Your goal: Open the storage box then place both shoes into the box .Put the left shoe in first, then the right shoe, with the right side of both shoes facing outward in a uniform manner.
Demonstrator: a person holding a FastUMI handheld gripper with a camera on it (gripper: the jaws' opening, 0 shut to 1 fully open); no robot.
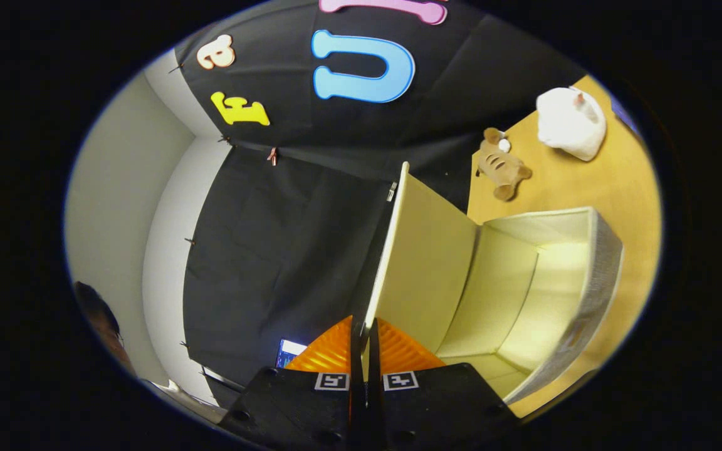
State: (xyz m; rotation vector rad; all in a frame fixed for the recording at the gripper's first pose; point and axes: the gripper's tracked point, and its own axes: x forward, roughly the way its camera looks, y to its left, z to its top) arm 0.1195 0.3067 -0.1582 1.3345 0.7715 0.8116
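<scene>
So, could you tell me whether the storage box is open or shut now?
Open: the tool pinches the raised lid, and the box interior shows bare.

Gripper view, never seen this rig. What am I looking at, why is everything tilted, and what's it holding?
This comes from a fisheye camera riding on a handheld two-finger gripper, held by a person rather than mounted on a robot arm. It looks forward along the two fingers, which meet near the bottom of the view. The scene looks tilted because the tool itself is rolled sideways.

The fingers are pressed together on the edge of the pale cream lid of an open cream storage box, swinging it up. The inside of the box is bare.

The box sits on a light wooden table. Beyond it lie a small brown plush toy and a white crumpled cloth-like bundle. Behind is the booth's black cloth wall. Part of a person shows beside the fingers.
</scene>
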